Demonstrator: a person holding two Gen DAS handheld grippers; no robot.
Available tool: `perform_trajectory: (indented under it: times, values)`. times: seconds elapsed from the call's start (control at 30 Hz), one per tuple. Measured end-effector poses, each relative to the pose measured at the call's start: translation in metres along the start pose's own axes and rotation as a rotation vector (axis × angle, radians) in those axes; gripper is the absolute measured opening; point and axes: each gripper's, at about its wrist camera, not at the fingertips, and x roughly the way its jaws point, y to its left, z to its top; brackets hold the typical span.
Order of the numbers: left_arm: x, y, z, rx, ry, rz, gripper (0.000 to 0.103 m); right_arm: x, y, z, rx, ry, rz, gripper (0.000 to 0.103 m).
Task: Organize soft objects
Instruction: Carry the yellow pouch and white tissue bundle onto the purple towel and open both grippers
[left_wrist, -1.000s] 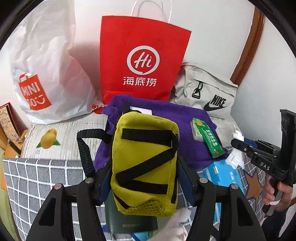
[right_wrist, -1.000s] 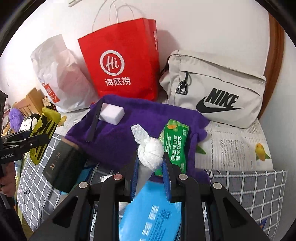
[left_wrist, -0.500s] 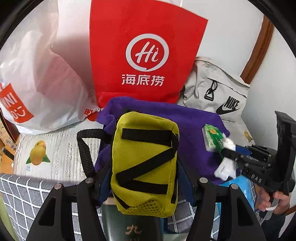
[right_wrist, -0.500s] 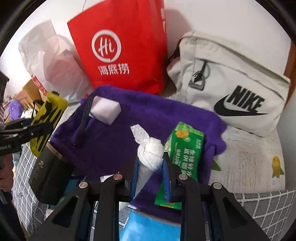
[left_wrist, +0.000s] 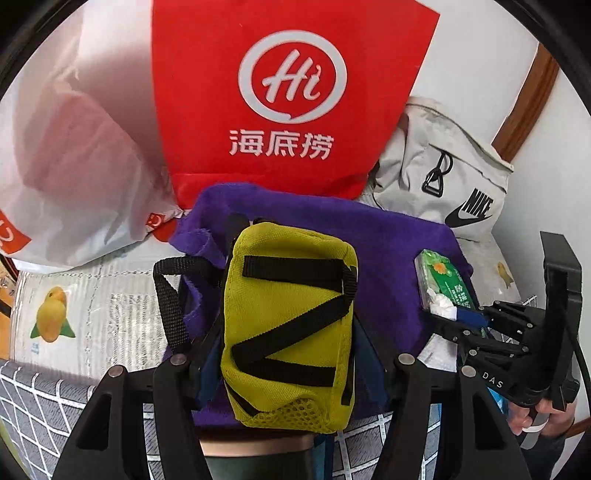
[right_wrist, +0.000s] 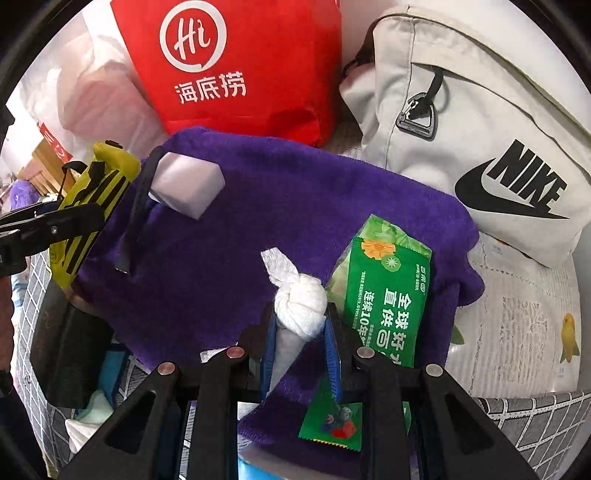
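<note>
My left gripper (left_wrist: 286, 354) is shut on a yellow mesh pouch (left_wrist: 291, 325) with black straps, held over the near left part of a purple towel (left_wrist: 388, 266). My right gripper (right_wrist: 299, 328) is shut on a knotted white tissue wad (right_wrist: 303, 306), just above the same purple towel (right_wrist: 229, 266). A green snack packet (right_wrist: 384, 295) and a white sponge block (right_wrist: 186, 182) lie on the towel. From the right wrist view the yellow pouch (right_wrist: 92, 199) shows at the left edge in the left gripper (right_wrist: 48, 225). The right gripper (left_wrist: 454, 321) appears at right, by the green packet (left_wrist: 443, 280).
A red paper bag (left_wrist: 288, 99), a white plastic bag (left_wrist: 74, 173) and a grey Nike bag (right_wrist: 480, 140) stand behind the towel against the wall. A dark box (right_wrist: 70, 350) sits at the towel's near left. Checked bedding (left_wrist: 44, 406) lies in front.
Both grippers have moved forward and down toward the purple towel, each keeping its object. The bags behind now look larger and closer.
</note>
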Motion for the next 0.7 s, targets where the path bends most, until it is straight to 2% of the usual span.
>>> perform_trajectory:
  times: [0.57, 0.63, 0.7]
  values:
    - [0.042, -0.003, 0.001, -0.021, 0.084, 0.049, 0.061, 0.015, -0.002, 0.004, -0.012, 0.034, 0.020, 0.026]
    - [0.042, -0.002, 0.001, -0.022, 0.085, 0.049, 0.062, 0.015, -0.002, 0.005, -0.013, 0.034, 0.023, 0.028]
    - [0.042, -0.002, 0.001, -0.022, 0.083, 0.051, 0.063, 0.014, -0.002, 0.006, -0.016, 0.033, 0.032, 0.036]
